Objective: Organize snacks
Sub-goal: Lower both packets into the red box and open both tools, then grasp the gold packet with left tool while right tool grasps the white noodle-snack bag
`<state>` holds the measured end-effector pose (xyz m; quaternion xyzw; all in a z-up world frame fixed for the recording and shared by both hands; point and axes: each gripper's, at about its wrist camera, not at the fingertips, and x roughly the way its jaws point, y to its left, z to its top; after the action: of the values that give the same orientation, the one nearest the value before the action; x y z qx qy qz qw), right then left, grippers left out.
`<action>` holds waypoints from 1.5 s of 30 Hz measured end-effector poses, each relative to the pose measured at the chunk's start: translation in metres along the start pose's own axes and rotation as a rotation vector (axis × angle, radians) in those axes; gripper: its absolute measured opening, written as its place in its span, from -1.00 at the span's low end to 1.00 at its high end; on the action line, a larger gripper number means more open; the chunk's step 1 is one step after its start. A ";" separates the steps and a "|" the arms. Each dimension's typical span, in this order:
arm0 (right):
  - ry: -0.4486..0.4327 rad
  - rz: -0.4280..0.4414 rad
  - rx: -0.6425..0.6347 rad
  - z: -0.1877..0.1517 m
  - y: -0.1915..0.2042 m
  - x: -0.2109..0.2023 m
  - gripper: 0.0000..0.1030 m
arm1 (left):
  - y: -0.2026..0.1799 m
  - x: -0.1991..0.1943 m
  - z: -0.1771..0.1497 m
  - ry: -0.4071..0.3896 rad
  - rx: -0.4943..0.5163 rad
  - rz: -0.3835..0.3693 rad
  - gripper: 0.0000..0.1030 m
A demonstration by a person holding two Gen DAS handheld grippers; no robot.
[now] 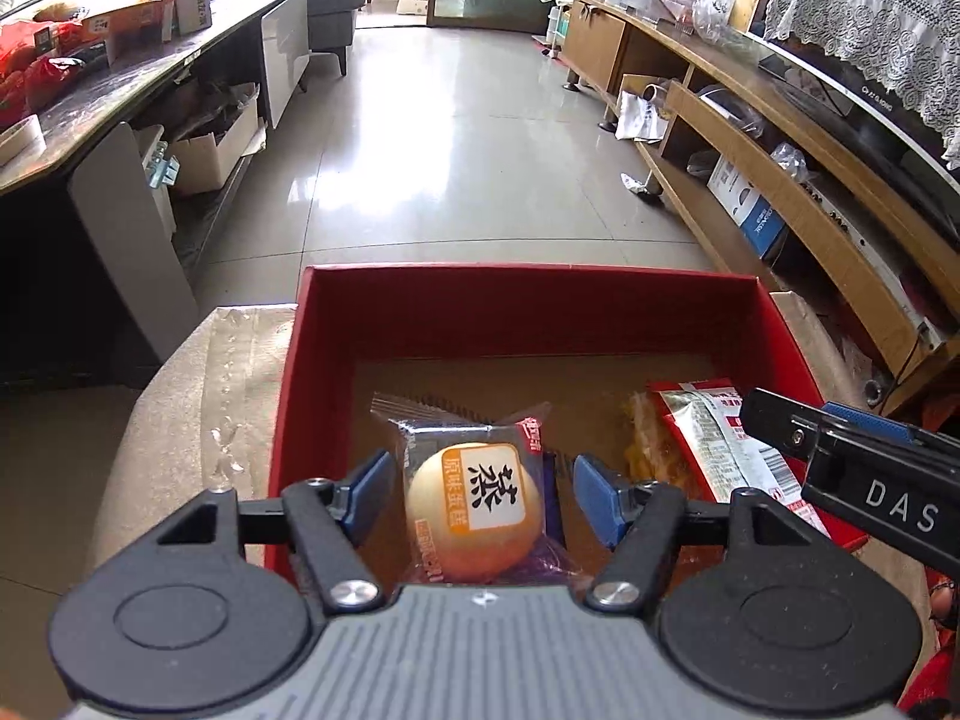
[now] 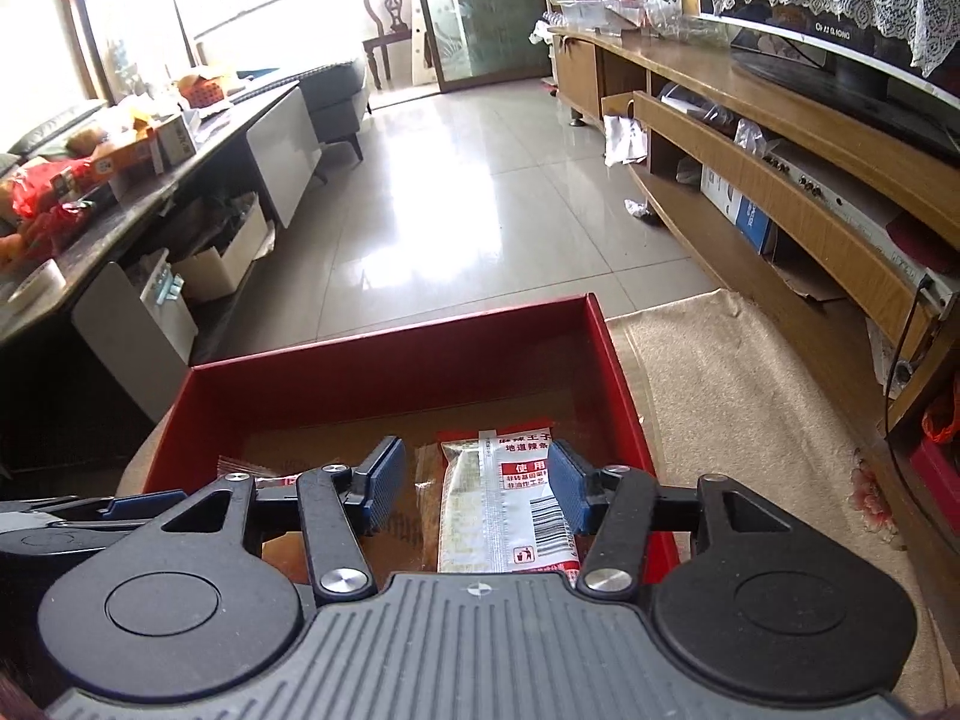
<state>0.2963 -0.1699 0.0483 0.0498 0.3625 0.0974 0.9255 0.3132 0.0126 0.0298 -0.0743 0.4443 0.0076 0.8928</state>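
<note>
A red cardboard box (image 1: 522,306) sits on a beige cloth-covered table; it also shows in the right wrist view (image 2: 396,360). My left gripper (image 1: 474,495) is open over the box, its blue pads either side of a wrapped round steamed cake (image 1: 474,510) without touching it. My right gripper (image 2: 474,480) is open above a red and silver spicy-strip packet (image 2: 510,504), which also shows in the left wrist view (image 1: 720,444). The right gripper's finger reaches into the left wrist view (image 1: 852,450) from the right.
A beige tablecloth (image 2: 720,396) lies under the box. A wooden TV cabinet (image 2: 780,138) runs along the right wall. A dark counter with snack boxes and red bags (image 2: 78,180) runs along the left. Tiled floor (image 1: 456,138) lies beyond the box.
</note>
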 end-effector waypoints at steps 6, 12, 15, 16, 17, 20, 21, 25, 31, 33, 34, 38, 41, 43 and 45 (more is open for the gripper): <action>-0.009 -0.024 -0.007 -0.002 0.002 -0.017 0.21 | 0.006 -0.018 -0.009 0.006 -0.005 -0.022 0.22; -0.011 -0.029 -0.036 -0.012 0.009 -0.038 0.24 | 0.017 -0.040 -0.028 0.013 -0.002 -0.041 0.22; -0.005 -0.029 -0.045 -0.019 0.014 -0.044 0.25 | 0.025 -0.049 -0.041 0.025 -0.001 -0.042 0.22; 0.000 -0.025 -0.047 -0.022 0.015 -0.046 0.25 | 0.028 -0.051 -0.046 0.029 -0.003 -0.041 0.22; 0.004 -0.023 -0.053 -0.024 0.017 -0.047 0.25 | 0.031 -0.053 -0.050 0.034 -0.006 -0.040 0.22; 0.016 -0.021 -0.066 -0.032 0.022 -0.050 0.25 | 0.040 -0.056 -0.061 0.052 -0.020 -0.030 0.22; 0.022 -0.017 -0.069 -0.035 0.023 -0.051 0.25 | 0.043 -0.056 -0.065 0.059 -0.026 -0.027 0.22; 0.040 -0.007 -0.081 -0.044 0.030 -0.055 0.25 | 0.054 -0.052 -0.079 0.099 -0.055 -0.019 0.22; 0.076 0.024 -0.077 -0.063 0.040 -0.063 0.30 | 0.067 -0.034 -0.098 0.195 -0.125 -0.038 0.22; 0.086 0.028 -0.085 -0.069 0.042 -0.066 0.30 | 0.071 -0.029 -0.103 0.228 -0.162 -0.062 0.22; 0.089 0.030 -0.089 -0.071 0.043 -0.067 0.30 | 0.072 -0.027 -0.105 0.235 -0.175 -0.067 0.22; 0.104 0.035 -0.094 -0.078 0.044 -0.070 0.30 | 0.074 -0.016 -0.106 0.241 -0.213 -0.058 0.22; 0.116 0.032 -0.099 -0.081 0.043 -0.070 0.32 | 0.071 -0.008 -0.109 0.255 -0.230 -0.059 0.21; 0.125 0.022 -0.098 -0.083 0.038 -0.069 0.33 | 0.064 -0.009 -0.110 0.244 -0.204 -0.037 0.20; 0.137 0.006 -0.081 -0.083 0.032 -0.068 0.33 | 0.057 -0.009 -0.112 0.233 -0.174 -0.016 0.11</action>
<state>0.1859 -0.1516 0.0374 0.0065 0.4207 0.1182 0.8994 0.2144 0.0542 -0.0363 -0.1554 0.5419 0.0306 0.8253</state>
